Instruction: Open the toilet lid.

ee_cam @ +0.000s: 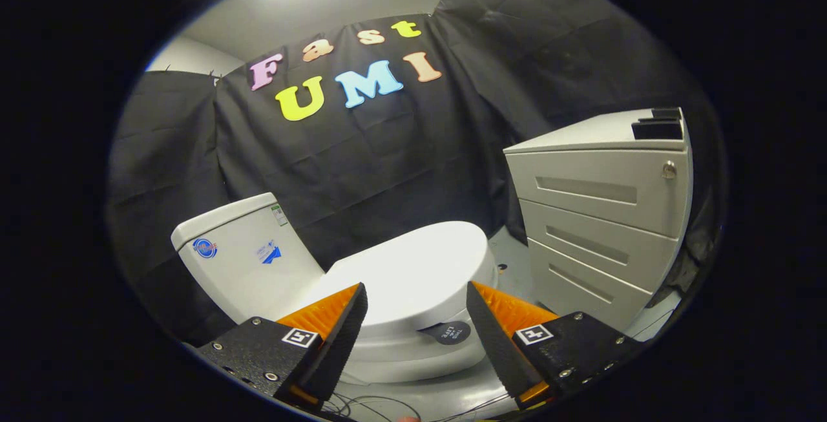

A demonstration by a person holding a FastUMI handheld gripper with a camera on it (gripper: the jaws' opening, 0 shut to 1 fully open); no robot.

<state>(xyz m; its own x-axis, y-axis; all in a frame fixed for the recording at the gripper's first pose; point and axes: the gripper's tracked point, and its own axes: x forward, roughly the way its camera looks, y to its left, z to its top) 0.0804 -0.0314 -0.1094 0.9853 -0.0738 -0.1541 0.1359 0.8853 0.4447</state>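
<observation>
Between spread fingers (417, 309): white toilet lid (413, 270) flat down, closed.

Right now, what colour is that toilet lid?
White, plain and closed; the toilet lid lies ahead of the open gripper in the gripper view.

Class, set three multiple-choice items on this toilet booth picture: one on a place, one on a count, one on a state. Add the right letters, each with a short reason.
1. Where does the drawer cabinet stand relative to the toilet?
A. beside the bowl, opposite the tank
B. behind the tank
C. on the lid

2. How many drawer fronts does the cabinet show?
A. one
B. three
C. five

3. What state is the toilet lid in?
A. raised
B. removed
C. down, closed

Answers: 1 A, the tank is at the other end; 2 B, three fronts are stacked; 3 C, the lid lies flat beyond the gripper, whose jaws stand apart.
</observation>
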